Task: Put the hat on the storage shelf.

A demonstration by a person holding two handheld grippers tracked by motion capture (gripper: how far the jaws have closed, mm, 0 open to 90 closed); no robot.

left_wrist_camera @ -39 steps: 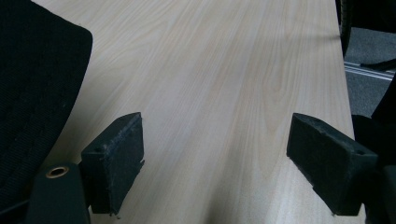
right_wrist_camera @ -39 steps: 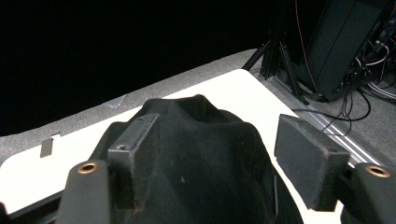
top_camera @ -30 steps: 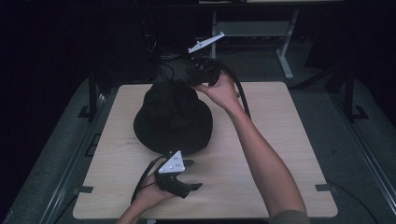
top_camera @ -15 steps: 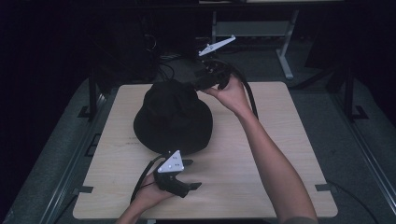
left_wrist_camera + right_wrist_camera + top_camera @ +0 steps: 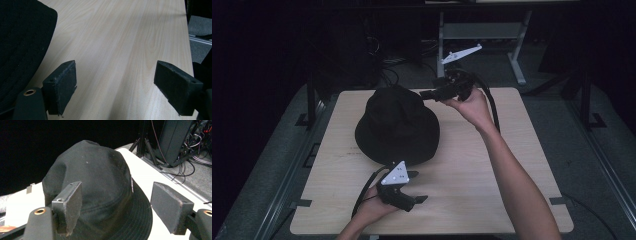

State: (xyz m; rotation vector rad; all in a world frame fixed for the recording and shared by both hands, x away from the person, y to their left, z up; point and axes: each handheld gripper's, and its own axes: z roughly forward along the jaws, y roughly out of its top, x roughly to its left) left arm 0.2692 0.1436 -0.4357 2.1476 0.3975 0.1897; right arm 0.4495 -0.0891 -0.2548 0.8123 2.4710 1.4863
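Observation:
A black bucket hat [image 5: 397,127] rests crown up on the left-centre of the wooden table [image 5: 492,170]. My right gripper [image 5: 428,94] hovers at the hat's far right side, pointing left at the crown. In the right gripper view its jaws stand wide apart, with the hat [image 5: 95,182] just ahead and nothing between them. My left gripper [image 5: 418,187] lies low on the table in front of the hat's near brim, pointing right. The left gripper view shows this gripper [image 5: 116,72] open over bare wood, with the hat brim [image 5: 22,42] at its left.
A metal stand [image 5: 482,30] and a tangle of cables [image 5: 392,65] sit on the floor behind the table. Dark rails run along both table sides. Bare wood stretches across the right half and the front of the table.
My right gripper has drawn back to the right, away from the hat's crown. The hat and my left gripper have stayed put.

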